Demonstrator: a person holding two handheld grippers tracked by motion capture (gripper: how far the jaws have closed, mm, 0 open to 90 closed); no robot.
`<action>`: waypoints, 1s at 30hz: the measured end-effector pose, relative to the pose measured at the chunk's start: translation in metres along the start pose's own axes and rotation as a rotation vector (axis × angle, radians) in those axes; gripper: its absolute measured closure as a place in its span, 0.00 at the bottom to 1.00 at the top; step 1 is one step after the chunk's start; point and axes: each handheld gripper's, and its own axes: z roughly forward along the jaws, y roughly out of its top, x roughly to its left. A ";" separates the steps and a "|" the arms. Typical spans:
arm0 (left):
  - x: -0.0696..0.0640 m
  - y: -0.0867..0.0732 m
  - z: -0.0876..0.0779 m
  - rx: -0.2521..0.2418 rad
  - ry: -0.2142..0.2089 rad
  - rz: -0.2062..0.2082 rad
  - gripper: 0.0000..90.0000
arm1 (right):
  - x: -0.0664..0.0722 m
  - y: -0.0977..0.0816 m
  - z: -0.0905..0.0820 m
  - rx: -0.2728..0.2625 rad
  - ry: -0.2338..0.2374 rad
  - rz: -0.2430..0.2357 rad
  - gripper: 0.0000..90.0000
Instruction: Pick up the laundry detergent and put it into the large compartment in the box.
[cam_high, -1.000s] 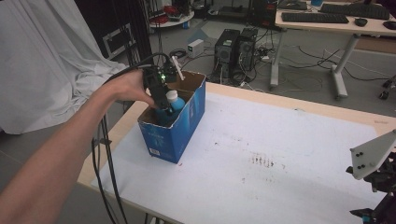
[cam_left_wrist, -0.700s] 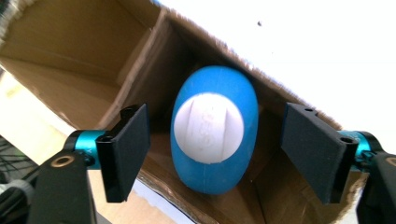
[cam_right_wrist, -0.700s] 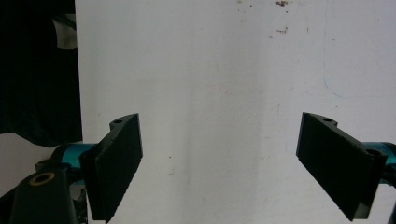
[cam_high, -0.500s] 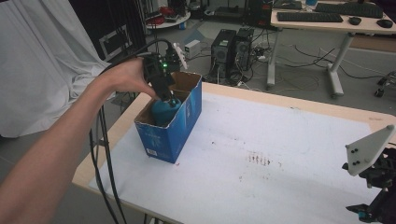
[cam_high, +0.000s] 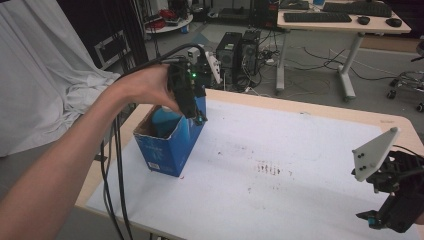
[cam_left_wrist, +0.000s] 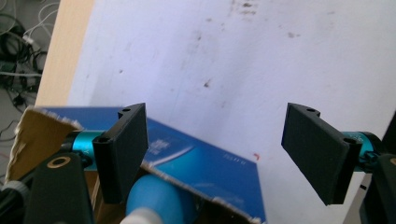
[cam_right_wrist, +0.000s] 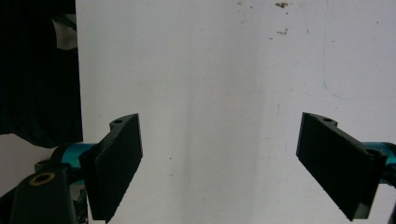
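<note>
- While the left gripper (cam_high: 192, 107) hung over the open top of the blue box (cam_high: 172, 147), its jaws stood spread wide with nothing between them; the left gripper view (cam_left_wrist: 215, 161) showed the same gap, with bare tabletop behind it.
- A blue bottle (cam_high: 165, 122) with a pale cap sat inside the box, below the jaws and apart from them; in the left gripper view it (cam_left_wrist: 161, 200) lay just beside the left-hand jaw, low in the frame.
- The person's left hand (cam_high: 145, 87) gripped the tool from above, forearm reaching in from the lower left, black cables (cam_high: 117, 165) trailing down past the table edge.
- The right gripper (cam_high: 395, 200) rested low at the near right corner of the table, its grey plate (cam_high: 375, 152) tilted upward; jaws likewise spread apart and empty in the right gripper view (cam_right_wrist: 233, 172).
- The box stood upright near the left edge of the white table (cam_high: 310, 165), well apart from the right gripper.
- Dark specks (cam_high: 270, 169) marked the tabletop between the two.
</note>
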 end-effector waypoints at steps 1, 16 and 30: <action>-0.003 0.004 0.001 -0.001 -0.007 0.008 0.26 | 0.000 0.000 0.000 -0.001 0.000 -0.002 0.15; -0.036 0.055 0.027 -0.007 -0.075 0.120 0.23 | -0.004 0.005 0.005 0.008 -0.002 0.000 0.15; -0.059 0.077 0.064 0.027 -0.115 0.176 0.19 | -0.007 0.006 0.008 0.020 -0.008 0.013 0.15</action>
